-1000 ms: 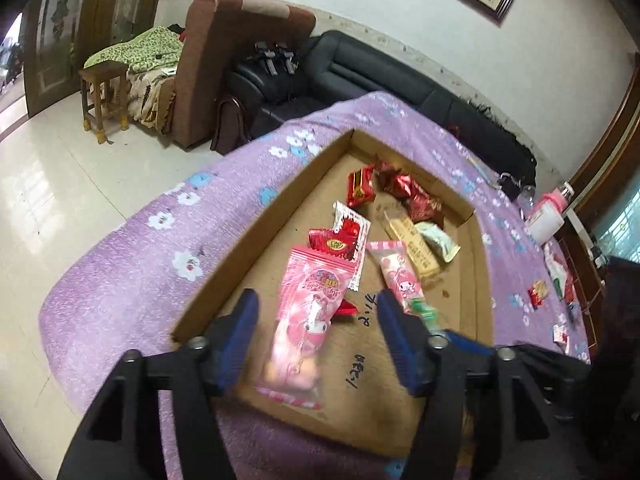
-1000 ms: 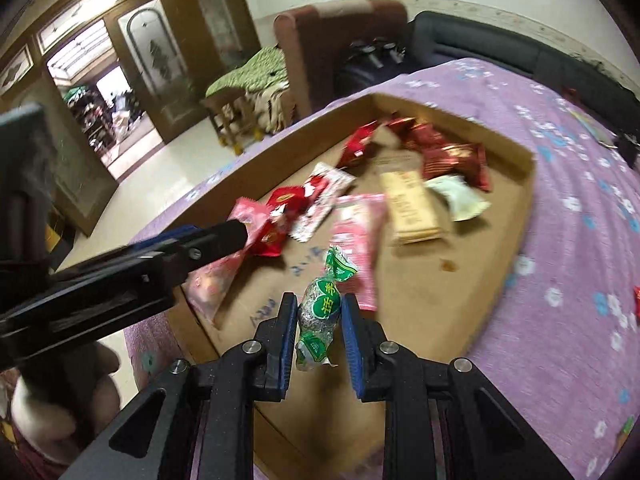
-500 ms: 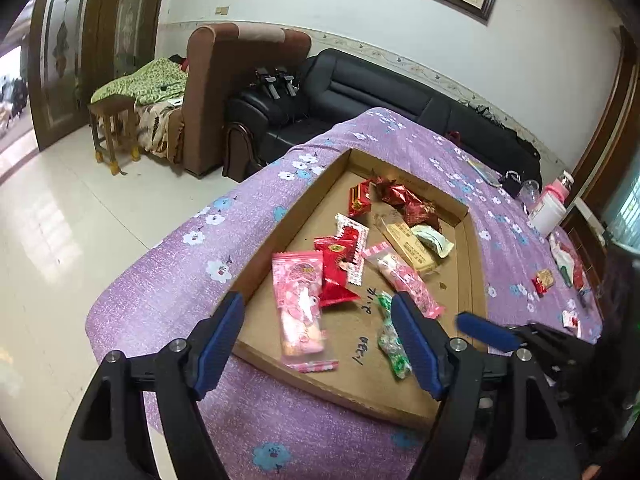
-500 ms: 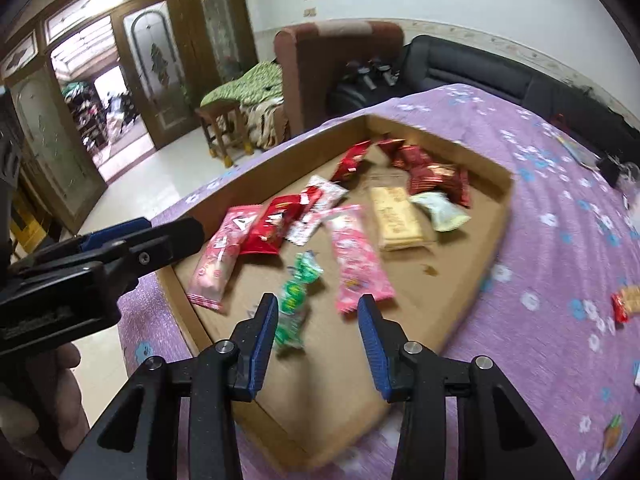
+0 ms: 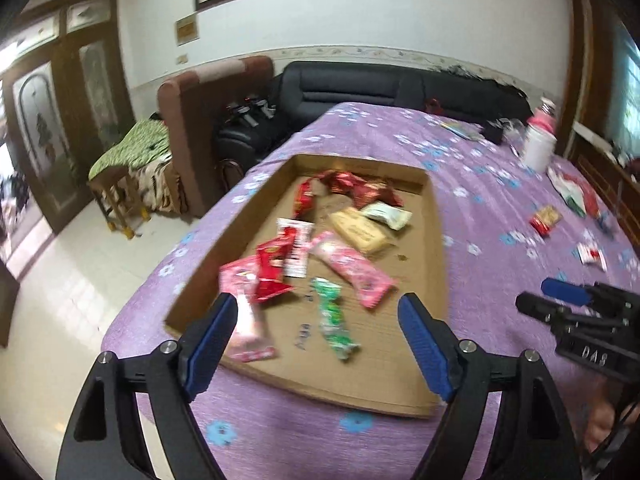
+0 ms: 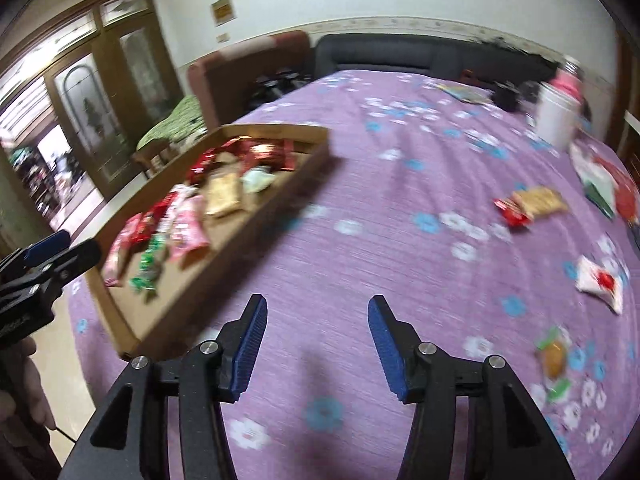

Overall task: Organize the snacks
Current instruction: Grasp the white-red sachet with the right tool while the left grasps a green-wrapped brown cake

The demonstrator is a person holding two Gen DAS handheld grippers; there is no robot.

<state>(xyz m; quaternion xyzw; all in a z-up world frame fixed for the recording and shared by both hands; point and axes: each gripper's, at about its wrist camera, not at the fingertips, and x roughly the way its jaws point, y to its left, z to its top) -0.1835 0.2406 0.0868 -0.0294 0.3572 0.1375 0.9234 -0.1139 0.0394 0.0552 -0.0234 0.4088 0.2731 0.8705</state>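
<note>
A shallow cardboard tray (image 5: 438,240) on the purple flowered cloth holds several snacks, among them a green-wrapped candy (image 5: 334,320) near its front and a pink packet (image 5: 354,270). My left gripper (image 5: 316,340) is open and empty, hovering over the tray's front edge. My right gripper (image 6: 316,344) is open and empty above bare cloth, to the right of the tray (image 6: 256,216). Loose snacks lie on the cloth at the right: a red and tan pair (image 6: 528,204), a white packet (image 6: 600,284) and a green-ended candy (image 6: 554,360).
A white bottle with a pink cap (image 6: 558,112) stands at the far right of the table. A black sofa (image 5: 380,88) and a brown armchair (image 5: 200,120) stand behind the table. The table's near edge drops to a tiled floor (image 5: 60,280) on the left.
My right gripper opened and let the green candy drop into the tray, then swung right over the cloth. My left gripper drew back from the pink packet and stayed open.
</note>
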